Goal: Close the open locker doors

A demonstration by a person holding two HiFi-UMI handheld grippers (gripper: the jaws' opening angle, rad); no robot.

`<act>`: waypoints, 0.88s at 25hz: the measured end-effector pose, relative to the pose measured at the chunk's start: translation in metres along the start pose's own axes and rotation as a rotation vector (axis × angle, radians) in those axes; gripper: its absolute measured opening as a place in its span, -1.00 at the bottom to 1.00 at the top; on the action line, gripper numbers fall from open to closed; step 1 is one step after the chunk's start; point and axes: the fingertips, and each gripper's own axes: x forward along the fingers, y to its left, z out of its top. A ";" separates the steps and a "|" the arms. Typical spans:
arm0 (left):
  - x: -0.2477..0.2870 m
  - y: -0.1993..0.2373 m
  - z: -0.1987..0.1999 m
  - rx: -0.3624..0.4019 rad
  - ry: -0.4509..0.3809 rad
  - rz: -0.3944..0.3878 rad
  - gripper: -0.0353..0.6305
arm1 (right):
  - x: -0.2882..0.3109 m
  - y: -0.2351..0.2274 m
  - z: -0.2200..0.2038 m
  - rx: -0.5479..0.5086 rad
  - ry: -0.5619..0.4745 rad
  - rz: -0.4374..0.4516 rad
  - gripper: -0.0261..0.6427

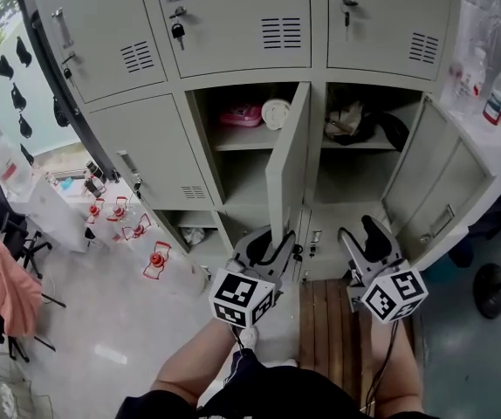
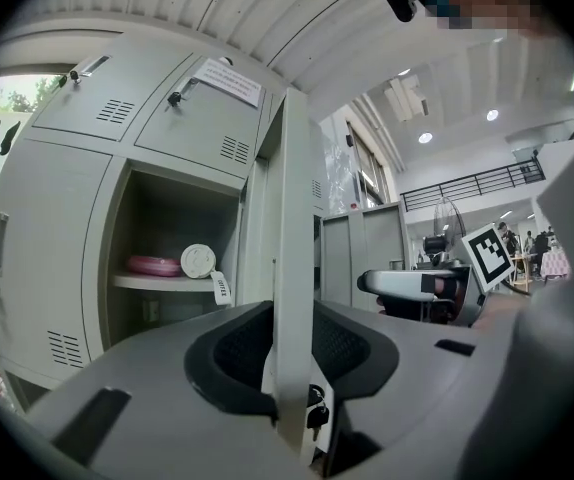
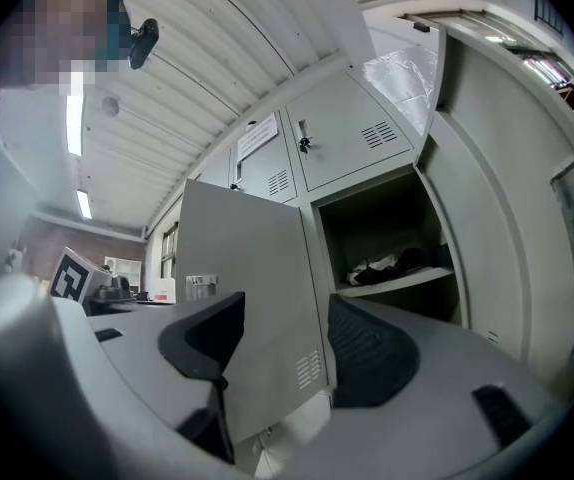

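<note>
Zero shut so far of two open locker doors, with jaws of the left gripper (image 1: 269, 238) narrowed onto the free edge of the middle door (image 1: 287, 160) and those of the right gripper (image 1: 363, 234) wide, empty, near the right door (image 1: 434, 186).

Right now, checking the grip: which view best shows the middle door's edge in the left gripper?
Left gripper view: the middle door's edge is close up, pinched between the pads. The head view shows it from above, at the left gripper. The right gripper view shows only its face.
</note>
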 end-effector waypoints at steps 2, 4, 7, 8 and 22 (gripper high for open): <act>-0.002 0.007 0.000 0.001 -0.003 0.014 -0.56 | 0.005 0.003 -0.001 0.001 0.001 0.005 -0.16; -0.005 0.014 0.000 0.000 -0.004 0.030 -0.58 | 0.011 0.006 -0.002 0.001 0.002 0.012 -0.16; -0.009 0.027 0.000 -0.005 -0.004 0.044 -0.60 | 0.021 0.012 -0.002 -0.002 0.004 0.022 -0.16; -0.010 0.031 0.000 -0.006 -0.004 0.045 -0.60 | 0.024 0.014 -0.003 -0.002 0.005 0.025 -0.16; -0.017 0.091 0.001 -0.016 -0.002 0.063 -0.54 | 0.079 0.039 -0.009 0.006 0.012 0.045 -0.16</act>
